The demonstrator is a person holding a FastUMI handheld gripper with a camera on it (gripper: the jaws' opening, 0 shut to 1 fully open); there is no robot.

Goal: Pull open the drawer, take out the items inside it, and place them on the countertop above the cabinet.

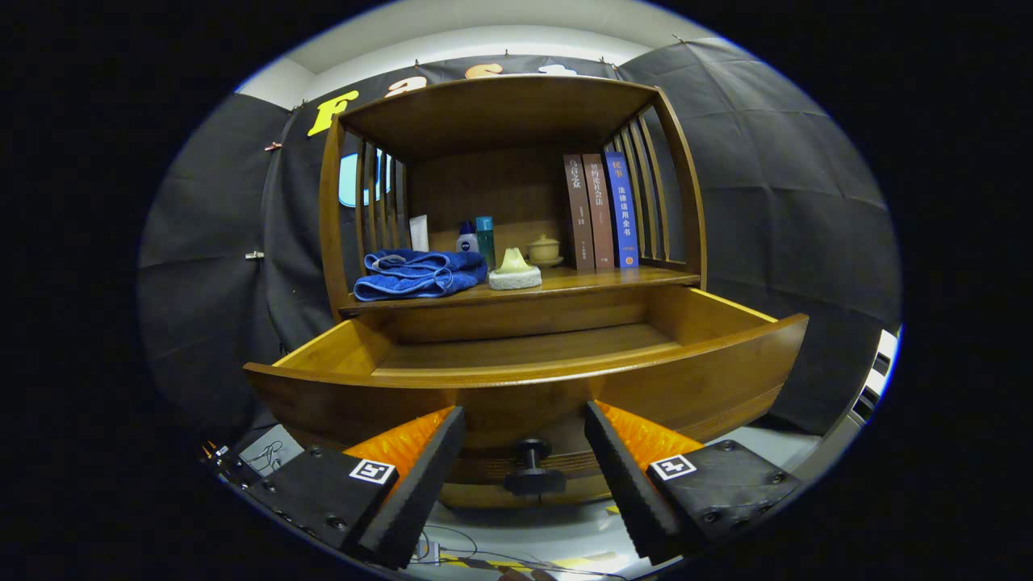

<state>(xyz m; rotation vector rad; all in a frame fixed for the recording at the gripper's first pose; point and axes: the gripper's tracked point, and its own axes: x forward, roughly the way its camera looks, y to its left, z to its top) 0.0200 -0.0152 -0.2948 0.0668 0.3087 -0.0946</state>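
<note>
- Standing against the booth wall, the wooden cabinet (492, 113) has slatted sides, a roofed open shelf above, and one drawer below.
- Drawer (710, 355): pulled fully out toward the gripper; the visible part of its wooden floor is bare, though the near strip behind its front panel is hidden.
- Countertop (613, 280): the shelf surface directly above the drawer, carrying all the items listed below.
- Books (601, 211): three, upright, at the right end of the countertop against the right slats; two brown, one blue.
- Blue towel (420, 274): folded, lying at the front left corner of the countertop.
- Gripper (524, 460): fingers spread wide, holding nothing, one to each side of the drawer knob and not touching it.
- Drawer knob (533, 468): dark, round, at the middle of the drawer's front panel, between the fingers.
- Pale soap-like piece on a white pad (515, 272): at the front edge, just right of the towel.
- Small lidded cup on a saucer (545, 249): toward the back, left of the books.
- Teal bottle (484, 239), white bottle with blue cap (467, 239), white tube (419, 232): upright along the back, behind the towel.
</note>
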